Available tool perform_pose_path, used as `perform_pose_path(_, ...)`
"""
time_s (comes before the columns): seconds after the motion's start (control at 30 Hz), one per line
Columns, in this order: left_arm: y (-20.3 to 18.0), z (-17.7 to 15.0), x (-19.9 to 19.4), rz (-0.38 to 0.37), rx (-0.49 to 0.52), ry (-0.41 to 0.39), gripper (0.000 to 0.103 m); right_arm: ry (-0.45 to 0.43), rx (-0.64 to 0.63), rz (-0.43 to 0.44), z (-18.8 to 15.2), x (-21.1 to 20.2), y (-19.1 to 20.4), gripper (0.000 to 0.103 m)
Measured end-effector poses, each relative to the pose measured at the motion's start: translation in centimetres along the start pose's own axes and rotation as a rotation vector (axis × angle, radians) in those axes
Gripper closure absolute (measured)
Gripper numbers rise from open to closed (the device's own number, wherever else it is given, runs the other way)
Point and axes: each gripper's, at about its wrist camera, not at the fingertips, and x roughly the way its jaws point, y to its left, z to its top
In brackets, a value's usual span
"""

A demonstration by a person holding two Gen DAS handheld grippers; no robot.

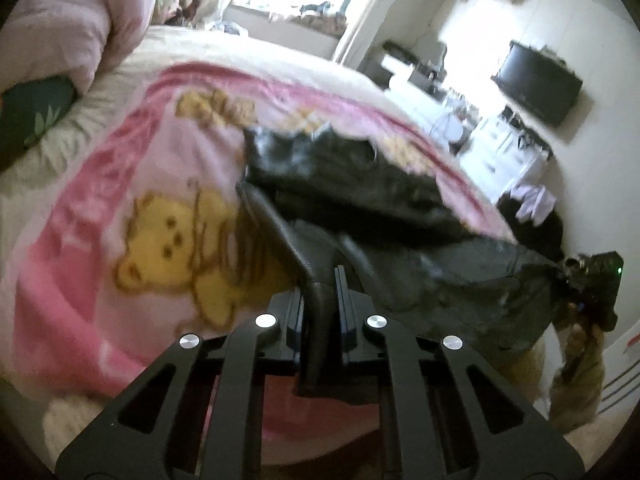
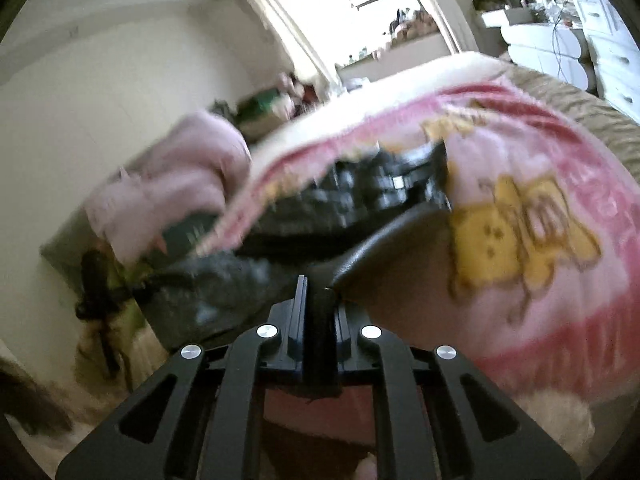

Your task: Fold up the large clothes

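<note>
Left wrist view: the left gripper (image 1: 320,280) pinches an edge of the black jacket (image 1: 360,184) between its fingers. The right gripper (image 2: 318,304) pinches another edge, so the jacket hangs stretched between them, partly raised over the pink bear blanket (image 1: 120,184) on the bed, ready to fold.

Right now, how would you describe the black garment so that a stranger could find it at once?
Look at the bed with the pink bear blanket. Across it lies the black garment, its near edge pinched by both grippers. It is the only dark, leather-like piece there; everything around it is pink, cream or yellow.
</note>
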Motion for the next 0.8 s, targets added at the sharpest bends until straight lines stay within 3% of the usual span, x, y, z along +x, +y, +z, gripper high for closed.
perform_pose_path(0.2, 0.5, 4.4, 1.0, -0.049, -0.071, -0.064, 0.097, -0.1, 0.089, 0.017, 5.3, 2.1, -2.4, 0.094)
perform_pose_path(0.4, 0.4, 8.4, 3.4, -0.064, -0.098, -0.082, 0.096, -0.137, 0.096, -0.037, 8.8, 5.2, -3.4, 0.094)
perform_pose_path(0.8, 1.9, 13.5, 10.2, -0.013, -0.101, -0.057, 0.094, -0.106, 0.158, -0.091, 12.7, 11.7, -6.3, 0.094)
